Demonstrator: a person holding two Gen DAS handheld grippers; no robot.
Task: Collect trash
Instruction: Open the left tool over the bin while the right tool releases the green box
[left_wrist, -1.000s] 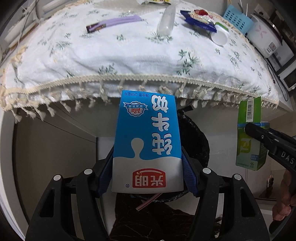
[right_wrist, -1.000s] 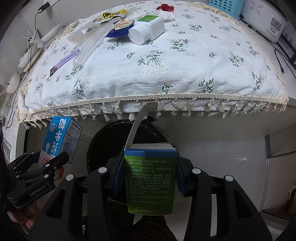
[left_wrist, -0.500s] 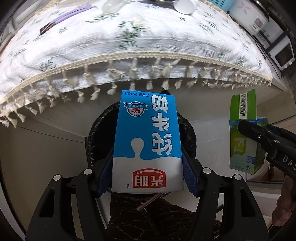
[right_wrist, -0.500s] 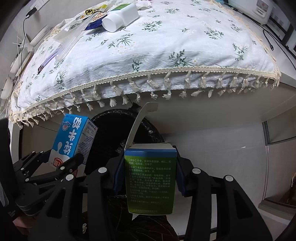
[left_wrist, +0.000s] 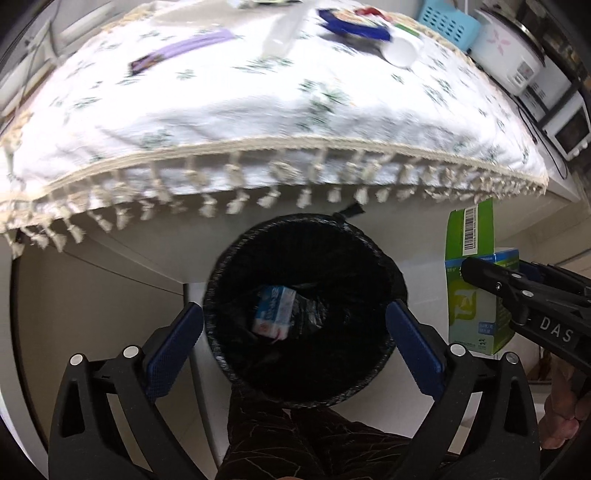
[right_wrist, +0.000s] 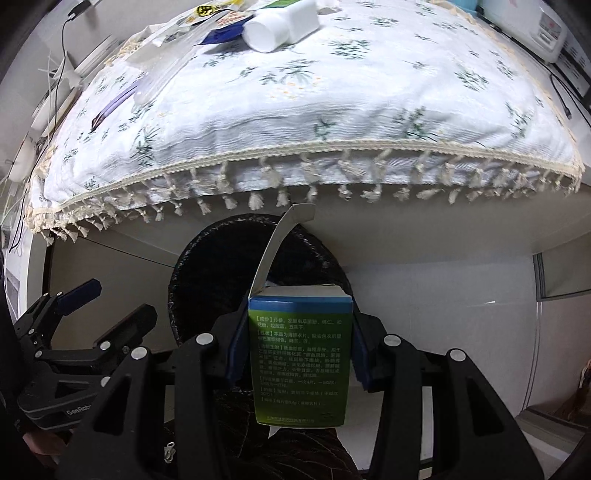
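White floral fringed cloth (left_wrist: 258, 122) covers the bench above a black-lined round trash bin (left_wrist: 306, 384), where a blue-white milk carton (left_wrist: 274, 312) lies. Left gripper (left_wrist: 294, 345) is opening, empty. Right gripper (right_wrist: 297, 349) clamps a green cardboard box (right_wrist: 300, 354).

home kitchen | rice cooker (left_wrist: 508, 51) + microwave (left_wrist: 569, 129) | floral tablecloth (left_wrist: 258, 122)

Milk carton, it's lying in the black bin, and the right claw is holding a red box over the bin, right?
Not quite: the box in the right claw is green with a blue band, not red, as the right wrist view shows. The milk carton does lie in the black bin, seen in the left wrist view.
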